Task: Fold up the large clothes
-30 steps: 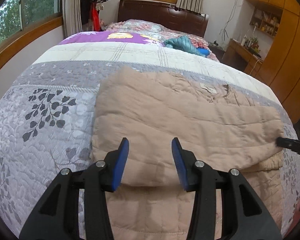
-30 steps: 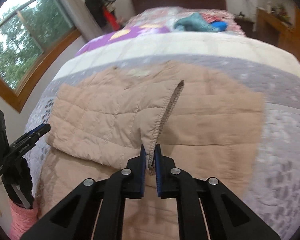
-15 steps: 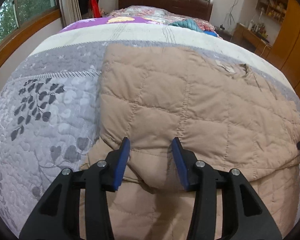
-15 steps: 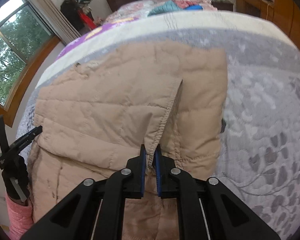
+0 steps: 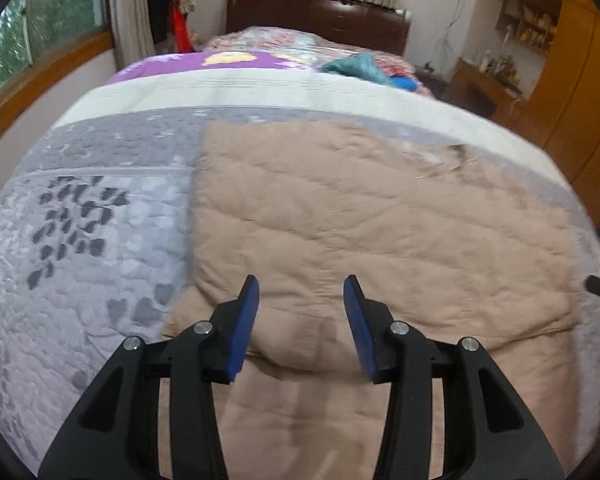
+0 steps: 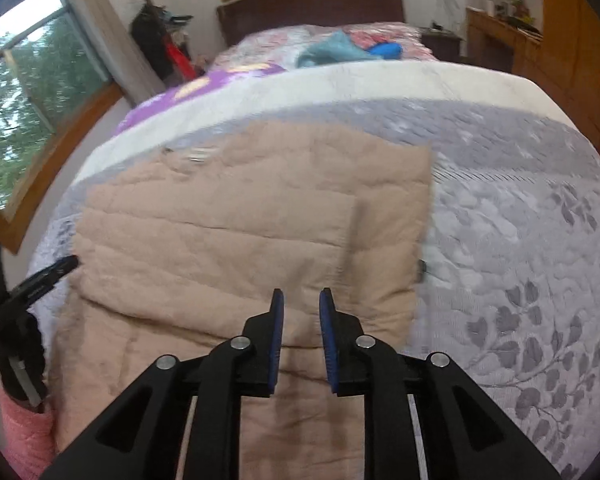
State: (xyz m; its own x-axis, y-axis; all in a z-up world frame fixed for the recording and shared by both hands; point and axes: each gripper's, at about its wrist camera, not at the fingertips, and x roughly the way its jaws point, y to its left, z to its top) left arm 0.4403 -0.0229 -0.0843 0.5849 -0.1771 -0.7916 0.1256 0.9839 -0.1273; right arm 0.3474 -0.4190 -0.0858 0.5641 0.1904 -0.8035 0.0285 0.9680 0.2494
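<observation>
1 tan quilted coat [image 5: 364, 216] on bed [image 5: 80, 240]; 2 grippers, L [image 5: 300, 300] jaws apart, R [image 6: 301, 308] just opening, both w/ nothing gripped.

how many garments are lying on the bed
2: the beige quilted jacket spread on the grey bedspread near the grippers, and a teal garment bunched by the headboard. Others may be hidden among the bedding.

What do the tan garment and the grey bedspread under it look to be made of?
Tan garment: looks like padded, quilted fabric with a matte finish; stitched panels puff softly. Grey bedspread: seemingly quilted textile, matte, with a stitched leaf pattern and dimpled surface. The exact fibre of either can't be told.
</observation>
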